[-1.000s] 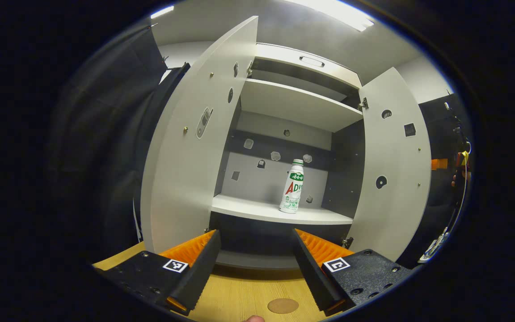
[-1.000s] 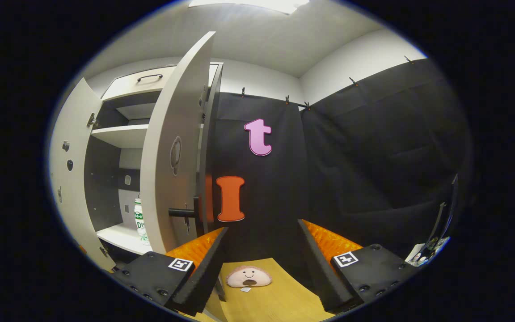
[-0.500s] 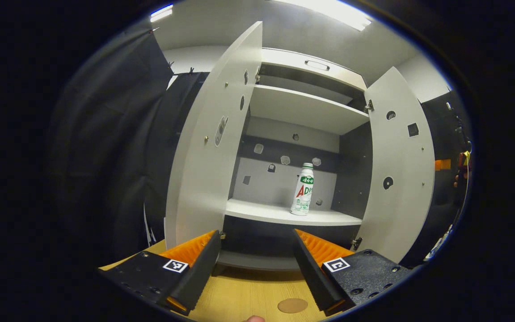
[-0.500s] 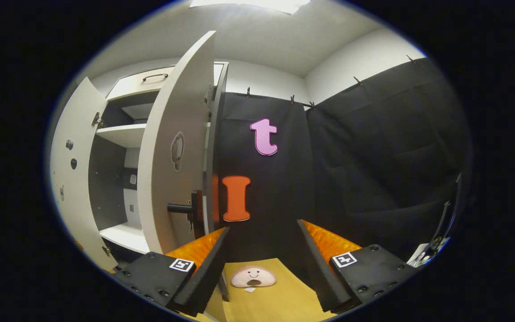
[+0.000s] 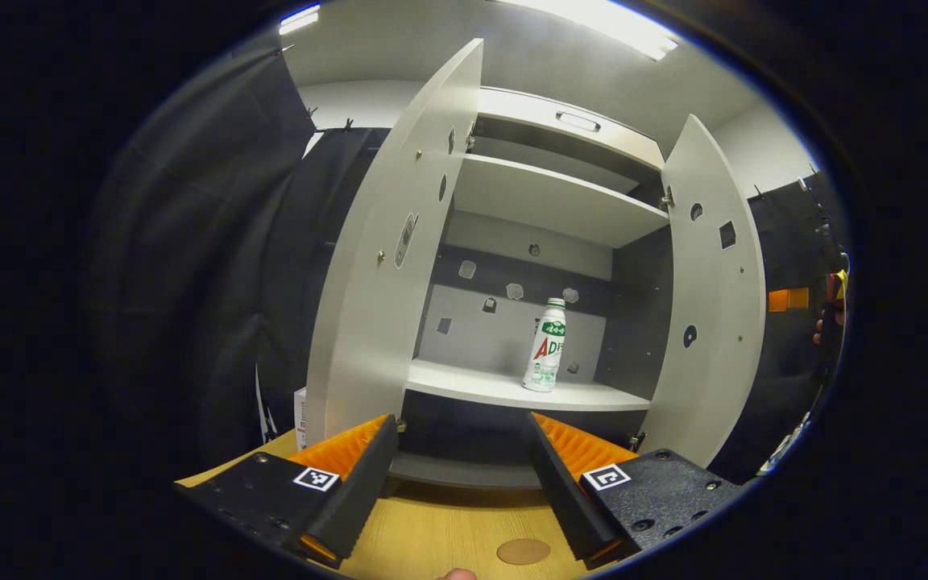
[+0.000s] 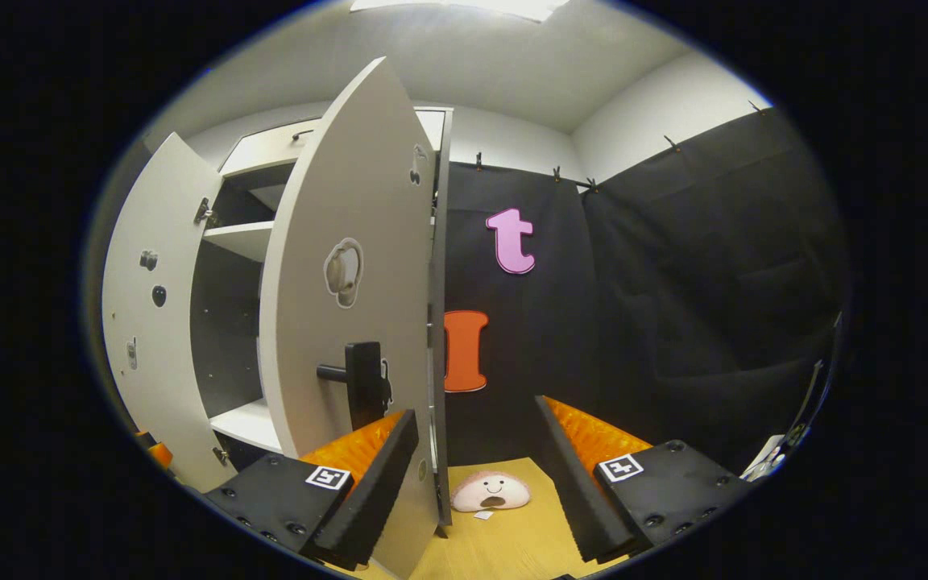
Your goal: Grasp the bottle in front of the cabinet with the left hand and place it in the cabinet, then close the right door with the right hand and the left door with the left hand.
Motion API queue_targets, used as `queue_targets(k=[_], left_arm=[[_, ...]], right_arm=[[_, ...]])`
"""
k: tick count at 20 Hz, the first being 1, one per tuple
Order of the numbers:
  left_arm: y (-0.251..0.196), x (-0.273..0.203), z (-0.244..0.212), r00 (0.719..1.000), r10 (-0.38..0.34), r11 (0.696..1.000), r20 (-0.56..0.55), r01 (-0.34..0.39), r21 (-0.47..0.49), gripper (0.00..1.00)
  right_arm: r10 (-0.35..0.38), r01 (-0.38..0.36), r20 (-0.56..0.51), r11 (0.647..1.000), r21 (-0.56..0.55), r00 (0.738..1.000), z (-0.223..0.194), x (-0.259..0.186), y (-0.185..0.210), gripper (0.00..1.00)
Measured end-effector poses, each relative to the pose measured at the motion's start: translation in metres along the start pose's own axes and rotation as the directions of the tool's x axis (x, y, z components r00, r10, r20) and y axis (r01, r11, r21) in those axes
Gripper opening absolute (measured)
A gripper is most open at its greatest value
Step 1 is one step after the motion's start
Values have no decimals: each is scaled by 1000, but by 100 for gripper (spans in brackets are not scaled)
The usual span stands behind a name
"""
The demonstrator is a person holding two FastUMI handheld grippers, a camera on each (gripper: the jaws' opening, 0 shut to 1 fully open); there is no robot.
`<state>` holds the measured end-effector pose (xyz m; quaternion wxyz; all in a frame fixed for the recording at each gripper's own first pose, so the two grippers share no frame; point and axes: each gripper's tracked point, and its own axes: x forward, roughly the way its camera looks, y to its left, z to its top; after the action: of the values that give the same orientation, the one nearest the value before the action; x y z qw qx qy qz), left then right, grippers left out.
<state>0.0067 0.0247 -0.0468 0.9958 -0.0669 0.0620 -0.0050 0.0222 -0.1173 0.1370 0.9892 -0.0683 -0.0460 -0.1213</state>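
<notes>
Bottle (image 5: 545, 346) stands shelved, so with my right tool (image 6: 472, 467) spread empty I'd press one finger flat behind the right door (image 6: 343, 298) and swing steadily.

Lighting: bright and even, from ceiling panels (image 5: 593, 24) at the top edge of both views, blown out to white glare. Left gripper view: upper shelf (image 5: 548, 197) well lit; the space under the lower shelf (image 5: 504, 387) in deep shadow; cabinet side wall dark. Right gripper view: right door (image 6: 343, 266) evenly lit, with a soft shadow at its handle (image 6: 359, 383). Distortion: strong fisheye, straight door edges bowing outward toward the frame margins. Focus: centre sharp in both views, softening at the rim; small items at far right blurred.
</notes>
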Motion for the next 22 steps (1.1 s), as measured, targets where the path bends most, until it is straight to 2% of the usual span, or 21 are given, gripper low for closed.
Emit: queue_targets(k=[4,9,11,12,13,15,16,17,18,20,21,22], left_arm=[[8,-6,13,999,23,1000,34,-23,7,95],[21,-18,28,995,64,998,74,-65,15,95],[34,-25,41,988,114,993,104,-115,4,95],[43,-29,50,981,148,989,124,-149,-8,94],[52,-35,60,973,181,983,145,-179,-25,94],[70,-45,80,952,243,970,185,-236,-59,94],[80,-48,91,941,270,963,204,-261,-69,94],[91,-50,100,932,293,956,213,-284,-73,94],[102,-50,106,925,317,949,210,-309,-71,94],[123,-54,117,906,374,928,198,-368,-68,94],[132,-52,123,898,395,919,193,-388,-73,94],[137,-49,129,890,412,911,195,-404,-79,94]], right_arm=[[91,-90,-16,995,36,996,-4,6,37,96],[217,-213,-37,974,78,976,-16,21,87,96],[259,-254,-47,963,89,965,-21,22,103,96],[272,-268,-49,960,84,961,-24,21,108,96],[283,-279,-48,957,78,958,-25,21,113,87],[301,-298,-47,952,68,952,-29,17,120,87],[304,-301,-48,952,64,951,-31,15,121,96],[305,-302,-49,951,61,951,-33,15,123,96],[307,-304,-53,951,59,950,-36,13,124,87],[318,-314,-58,947,64,946,-42,6,124,87],[327,-323,-56,944,73,943,-44,1,124,96],[336,-331,-54,940,84,940,-47,-3,124,96]])
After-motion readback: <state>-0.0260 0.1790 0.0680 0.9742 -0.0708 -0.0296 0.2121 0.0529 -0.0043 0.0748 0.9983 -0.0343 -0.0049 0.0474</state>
